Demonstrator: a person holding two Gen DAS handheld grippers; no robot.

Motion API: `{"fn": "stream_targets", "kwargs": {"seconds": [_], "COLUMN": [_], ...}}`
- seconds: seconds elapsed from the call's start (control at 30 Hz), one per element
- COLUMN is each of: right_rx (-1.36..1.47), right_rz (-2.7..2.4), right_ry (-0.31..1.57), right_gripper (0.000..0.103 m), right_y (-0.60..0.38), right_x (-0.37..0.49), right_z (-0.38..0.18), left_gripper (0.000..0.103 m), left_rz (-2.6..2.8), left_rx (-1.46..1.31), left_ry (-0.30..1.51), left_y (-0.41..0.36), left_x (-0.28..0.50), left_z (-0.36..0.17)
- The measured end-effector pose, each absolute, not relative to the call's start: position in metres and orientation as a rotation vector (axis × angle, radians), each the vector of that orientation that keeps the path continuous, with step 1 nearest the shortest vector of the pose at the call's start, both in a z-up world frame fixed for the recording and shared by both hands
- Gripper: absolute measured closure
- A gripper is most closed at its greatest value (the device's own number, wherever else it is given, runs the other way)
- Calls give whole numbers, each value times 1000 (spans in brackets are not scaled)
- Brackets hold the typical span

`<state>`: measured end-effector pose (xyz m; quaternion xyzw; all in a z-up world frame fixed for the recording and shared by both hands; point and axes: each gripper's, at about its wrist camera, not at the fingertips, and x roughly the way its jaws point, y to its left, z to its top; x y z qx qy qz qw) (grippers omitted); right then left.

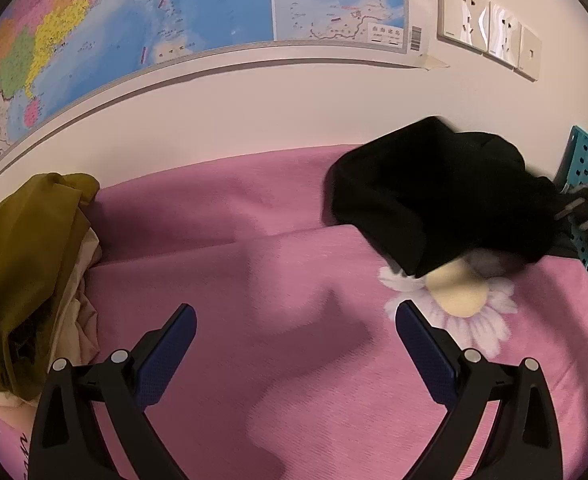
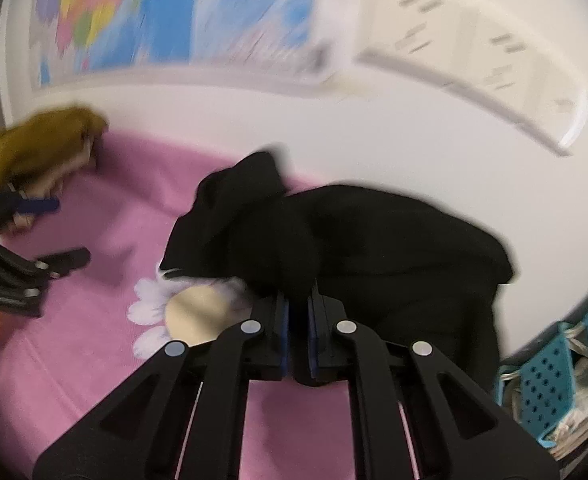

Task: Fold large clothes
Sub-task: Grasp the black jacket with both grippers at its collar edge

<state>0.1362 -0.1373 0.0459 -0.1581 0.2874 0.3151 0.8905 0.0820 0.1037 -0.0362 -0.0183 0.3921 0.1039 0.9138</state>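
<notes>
The pink bed cover (image 1: 253, 240) is my folding place. The black garment (image 2: 354, 240) is bunched near its far right corner, by the wall. My right claw (image 2: 298, 304) pinches it to drag it out flat. My left claw (image 1: 296, 320) hangs wide apart, empty, ready.

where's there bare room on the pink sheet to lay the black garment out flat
The widest free patch of the pink sheet lies between the olive pile at the left and the black garment at the right; the open left tool hangs over it. The right side is crowded: the garment, shut in the right tool, half covers the daisy print beside the teal basket.
</notes>
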Motion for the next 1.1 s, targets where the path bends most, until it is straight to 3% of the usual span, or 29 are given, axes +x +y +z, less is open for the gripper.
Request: {"fn": "stream_targets", "kwargs": {"seconds": [0.1, 0.17, 0.2, 0.33, 0.43, 0.53, 0.87, 1.1], "right_rx": [-332, -429, -448, -534, -538, -442, -200, -134], "right_rz": [667, 644, 649, 687, 693, 775, 647, 595], "right_ry": [657, 654, 650, 609, 607, 637, 380, 372], "right_gripper": [86, 45, 37, 26, 31, 97, 98, 98], "right_y": [-153, -143, -135, -95, -77, -80, -183, -226], "right_x": [137, 132, 129, 130, 144, 159, 148, 150], "right_z": [45, 33, 28, 16, 13, 27, 167, 187], "left_gripper": [7, 7, 7, 7, 7, 7, 7, 7], "left_rz": [216, 221, 224, 230, 234, 233, -39, -279], "left_rx": [-21, -11, -10, -13, -13, -2, 127, 251], "left_ry": [810, 817, 818, 824, 825, 821, 684, 601], "left_y": [106, 109, 109, 113, 116, 115, 88, 29], "left_x": [84, 87, 88, 88, 89, 89, 102, 130], "left_z": [-38, -41, -41, -44, -44, -45, -30, -34]}}
